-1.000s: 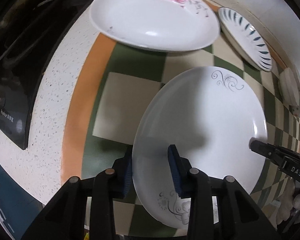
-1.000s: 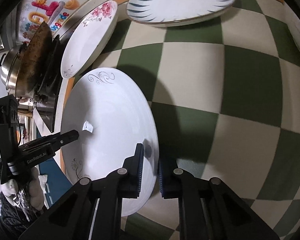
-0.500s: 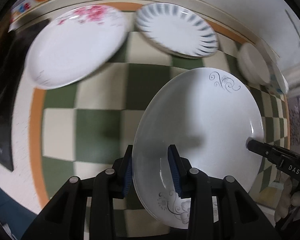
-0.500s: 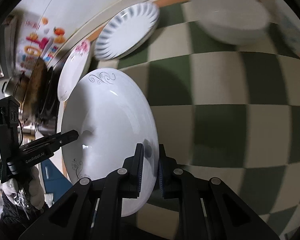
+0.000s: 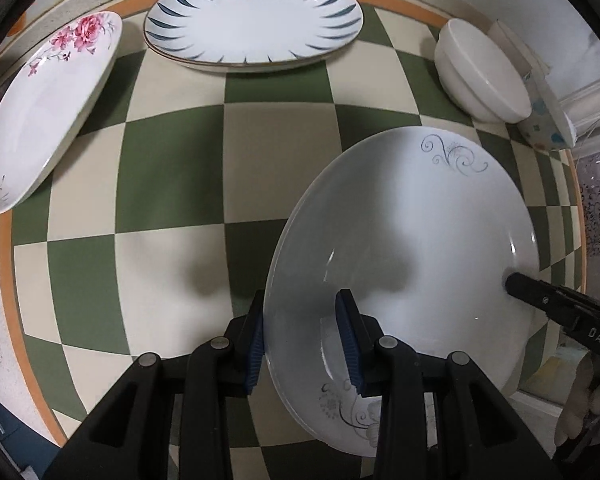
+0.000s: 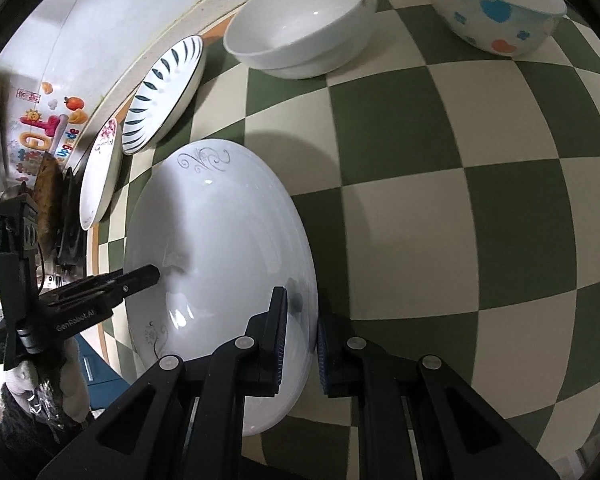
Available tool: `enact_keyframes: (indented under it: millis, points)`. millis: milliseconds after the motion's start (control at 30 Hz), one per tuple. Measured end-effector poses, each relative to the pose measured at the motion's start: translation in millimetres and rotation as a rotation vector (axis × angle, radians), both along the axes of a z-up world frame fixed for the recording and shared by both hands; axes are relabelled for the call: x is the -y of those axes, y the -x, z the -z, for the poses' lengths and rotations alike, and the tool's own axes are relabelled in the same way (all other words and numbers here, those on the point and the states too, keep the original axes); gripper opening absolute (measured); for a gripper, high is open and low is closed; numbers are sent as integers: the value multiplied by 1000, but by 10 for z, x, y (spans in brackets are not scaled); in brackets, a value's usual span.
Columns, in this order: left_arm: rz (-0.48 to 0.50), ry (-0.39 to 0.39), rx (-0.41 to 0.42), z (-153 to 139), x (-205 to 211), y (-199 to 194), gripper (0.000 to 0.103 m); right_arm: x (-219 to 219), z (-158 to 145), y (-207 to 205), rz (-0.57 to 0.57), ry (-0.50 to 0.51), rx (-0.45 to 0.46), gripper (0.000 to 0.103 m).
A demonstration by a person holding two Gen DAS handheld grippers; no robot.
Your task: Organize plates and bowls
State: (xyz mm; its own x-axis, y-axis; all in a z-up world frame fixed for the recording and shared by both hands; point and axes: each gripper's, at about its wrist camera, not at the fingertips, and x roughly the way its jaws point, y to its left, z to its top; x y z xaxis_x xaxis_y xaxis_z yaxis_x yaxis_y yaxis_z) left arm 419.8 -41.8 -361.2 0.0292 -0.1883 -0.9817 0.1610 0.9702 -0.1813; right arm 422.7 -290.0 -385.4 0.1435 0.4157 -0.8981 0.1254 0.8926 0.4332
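Both claws pinch opposite rims of the white scroll plate (image 5: pixel 412 240): the left claw (image 5: pixel 302 344) near, the right claw (image 6: pixel 302 344) across. Since a second ago the pair has carried it rightward above the tabletop (image 5: pixel 276 160), now facing the striped plate (image 5: pixel 256 20), probably its stacking target. Beyond lie three plates counted: scroll, striped, rose plate (image 5: pixel 48 112); two bowls: white bowl (image 6: pixel 300 28), heart bowl (image 6: pixel 496 4).

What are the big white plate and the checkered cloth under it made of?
The big white plate looks like glazed ceramic or porcelain: glossy, with sharp light glints and printed grey swirls. The checkered cloth looks like smooth vinyl or oilcloth, faintly shiny and flat, though that is less certain.
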Motion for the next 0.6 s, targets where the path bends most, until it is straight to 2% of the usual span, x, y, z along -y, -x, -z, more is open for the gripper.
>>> enact_keyframes:
  millis: [500, 600]
  points:
    - [0, -51, 20, 18, 275, -47, 31, -13, 147, -61, -9, -6, -28, 15]
    - [-22, -47, 9, -41, 244, -44, 31, 14, 146, -90, 5, -23, -68, 16]
